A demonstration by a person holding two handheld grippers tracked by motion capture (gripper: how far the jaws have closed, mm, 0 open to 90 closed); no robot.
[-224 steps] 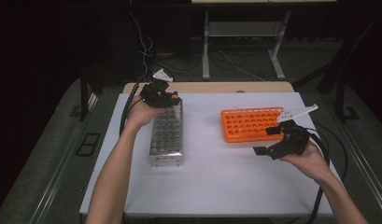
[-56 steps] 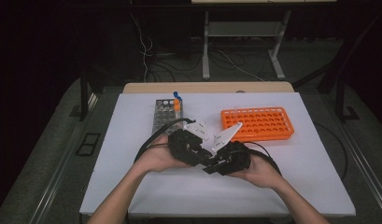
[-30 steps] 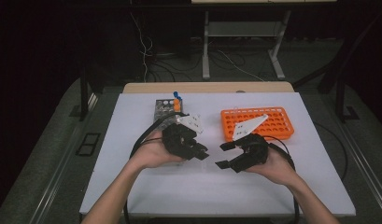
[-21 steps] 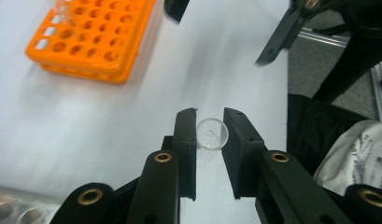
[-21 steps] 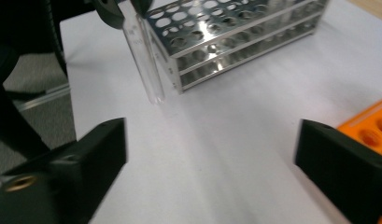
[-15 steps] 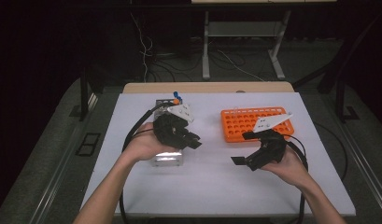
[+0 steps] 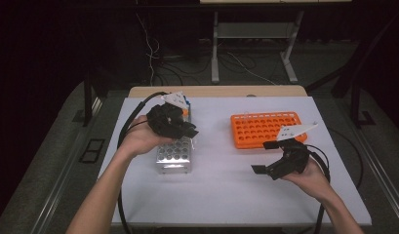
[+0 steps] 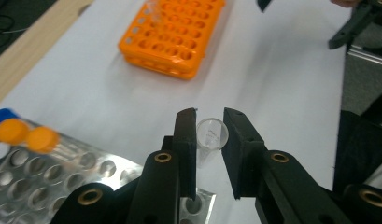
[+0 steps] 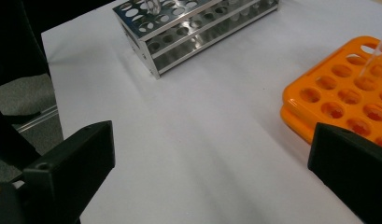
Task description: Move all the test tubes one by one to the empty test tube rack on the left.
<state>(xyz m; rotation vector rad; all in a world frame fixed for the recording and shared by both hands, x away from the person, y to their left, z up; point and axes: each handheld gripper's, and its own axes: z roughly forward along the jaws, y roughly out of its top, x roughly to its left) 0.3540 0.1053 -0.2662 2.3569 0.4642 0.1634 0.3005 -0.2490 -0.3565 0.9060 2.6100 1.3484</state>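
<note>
Left gripper (image 8: 209, 140) pinches a clear open tube (image 8: 211, 135) between its jaws — I see it from above the rim, no cap on it. In the high view that gripper (image 7: 180, 129) hangs over the far half of the steel rack (image 7: 173, 155), so I judge the tube is about to go into one of its holes, not yet seated.

Right gripper (image 7: 271, 157) has just been opening; its jaws now stand spread wide with nothing between them, over bare table (image 7: 226, 195) just near the orange rack (image 7: 263, 129).

Done so far, as I read it: a few capped tubes (image 8: 27, 135) — orange and blue caps — stand at the steel rack's far end. At least one clear tube (image 9: 373, 58) leans in the orange rack. Most steel holes are unfilled.
</note>
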